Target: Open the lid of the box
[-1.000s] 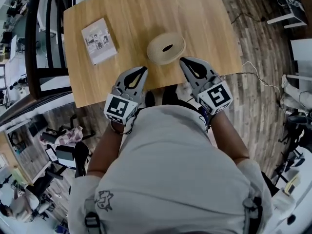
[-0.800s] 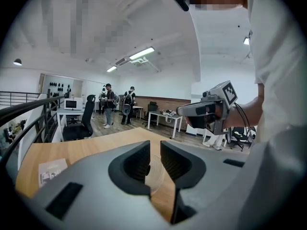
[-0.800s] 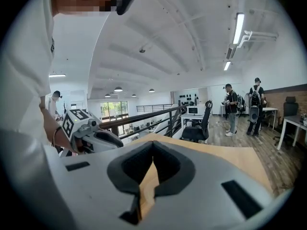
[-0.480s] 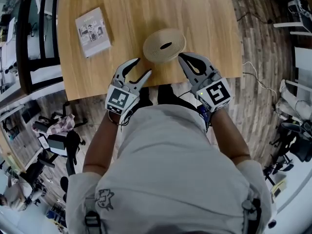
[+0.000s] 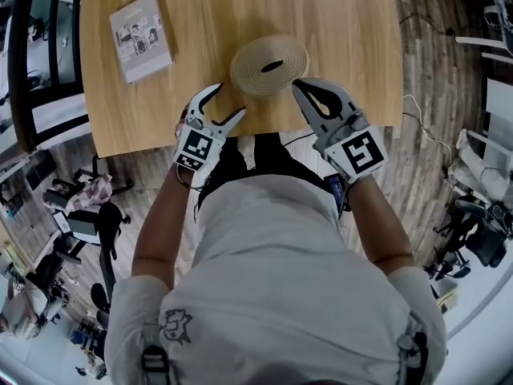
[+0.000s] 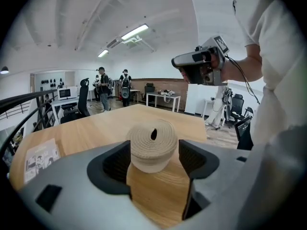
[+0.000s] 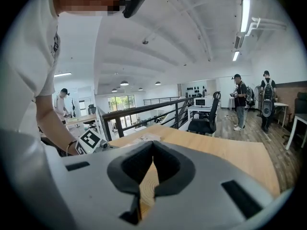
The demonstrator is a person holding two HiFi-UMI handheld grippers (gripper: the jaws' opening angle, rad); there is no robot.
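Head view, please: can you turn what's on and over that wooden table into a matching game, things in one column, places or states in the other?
1. woven box
2. booklet
3. left gripper
4. right gripper

A. fingers together
B. far left part of the table
C. fingers apart
D. near the table's front edge, between the grippers

Pairs: 1-D, 2-B, 3-C, 4-A.

The left gripper's fingers have just been opening; the woven box lies ahead of them, not between them.

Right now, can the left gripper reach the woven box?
Probably yes: the left gripper has just been opening its jaws, nothing between them; the woven box sits straight ahead across bare table.
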